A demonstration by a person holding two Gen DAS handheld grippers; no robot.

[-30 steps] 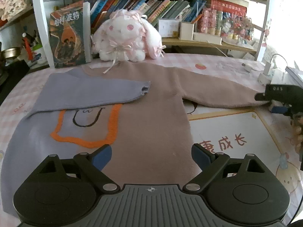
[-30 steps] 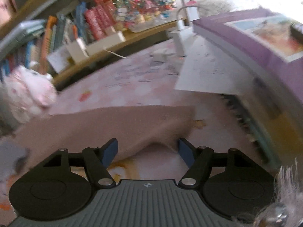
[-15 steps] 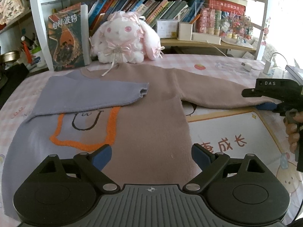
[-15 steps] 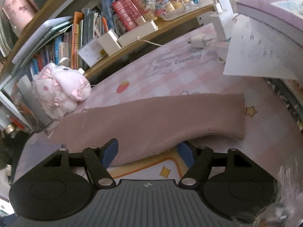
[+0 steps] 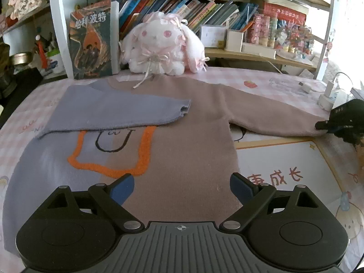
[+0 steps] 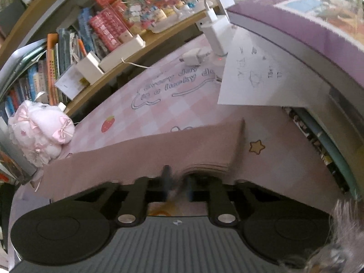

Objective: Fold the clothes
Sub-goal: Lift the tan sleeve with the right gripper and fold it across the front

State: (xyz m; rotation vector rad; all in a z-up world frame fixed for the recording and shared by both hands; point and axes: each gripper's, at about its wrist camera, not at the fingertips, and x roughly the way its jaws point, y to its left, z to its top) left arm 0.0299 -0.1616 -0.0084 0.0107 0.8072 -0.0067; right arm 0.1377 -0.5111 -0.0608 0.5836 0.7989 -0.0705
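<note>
A sweater lies flat on the table, face up, half mauve-pink and half grey-blue, with an orange outline and a black curvy drawing on the chest. Its top reaches the back edge of the table, and its bottom hem comes toward the front edge. The grey-blue sleeve is folded in and lies across the chest. The pink sleeve stretches out flat toward the right edge of the table. The right hand-held gripper is closed tight on the end of that pink sleeve, near the cuff, and the cloth bunches a little where the fingers pinch it. The left hand-held gripper hangs over the bottom part of the sweater with its blue fingers wide apart and nothing between them. A fluffy white and pink bunny toy sits at the back edge, touching the sweater's collar. Behind it is a shelf full of books. A white charger and a sheet of paper lie near the back right corner.
</note>
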